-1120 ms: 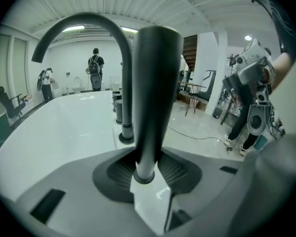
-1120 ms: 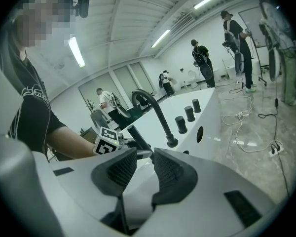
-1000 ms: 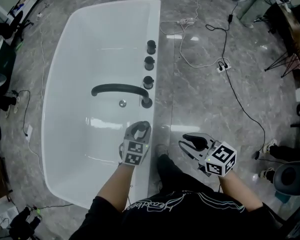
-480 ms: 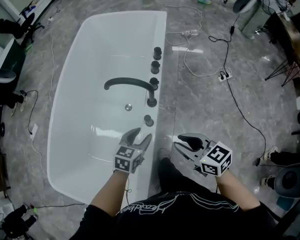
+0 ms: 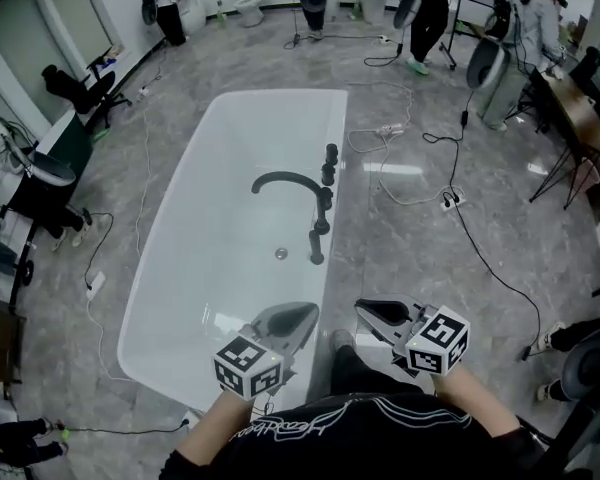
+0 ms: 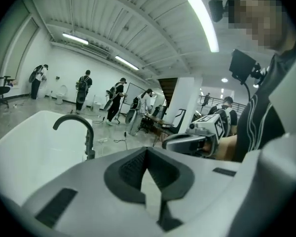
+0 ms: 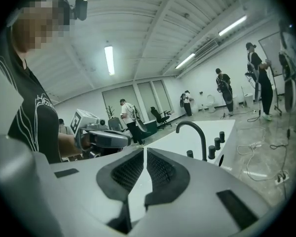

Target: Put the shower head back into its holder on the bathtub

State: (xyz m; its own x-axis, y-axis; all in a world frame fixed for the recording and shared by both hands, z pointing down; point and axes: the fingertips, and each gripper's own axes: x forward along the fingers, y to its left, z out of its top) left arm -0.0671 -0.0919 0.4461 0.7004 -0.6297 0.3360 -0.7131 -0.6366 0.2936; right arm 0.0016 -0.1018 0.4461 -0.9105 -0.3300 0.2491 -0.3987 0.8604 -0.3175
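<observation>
A white bathtub [image 5: 230, 228] lies ahead, with a curved black faucet [image 5: 290, 181] and a row of black knobs [image 5: 330, 158] on its right rim. The short black piece nearest me [image 5: 316, 247] stands upright on that rim; it looks like the shower head in its holder. My left gripper [image 5: 308, 312] hovers over the tub's near right corner. Its jaws have just closed and are shut with nothing between them [image 6: 147, 149]. My right gripper [image 5: 362, 309] hangs beside it over the floor. Its jaws have also just been closing, and the pads meet on nothing [image 7: 144, 149].
White and black cables [image 5: 420, 158] and a power strip [image 5: 448, 200] lie on the grey marble floor right of the tub. Several people, toilets and chairs stand at the far end. Office chairs [image 5: 65, 93] are at the left, a desk [image 5: 580, 108] at the right.
Both grippers have lifted and drawn back from the tub's rim toward me. Both sets of jaws went from open to shut. The head view has tilted up, showing more of the room.
</observation>
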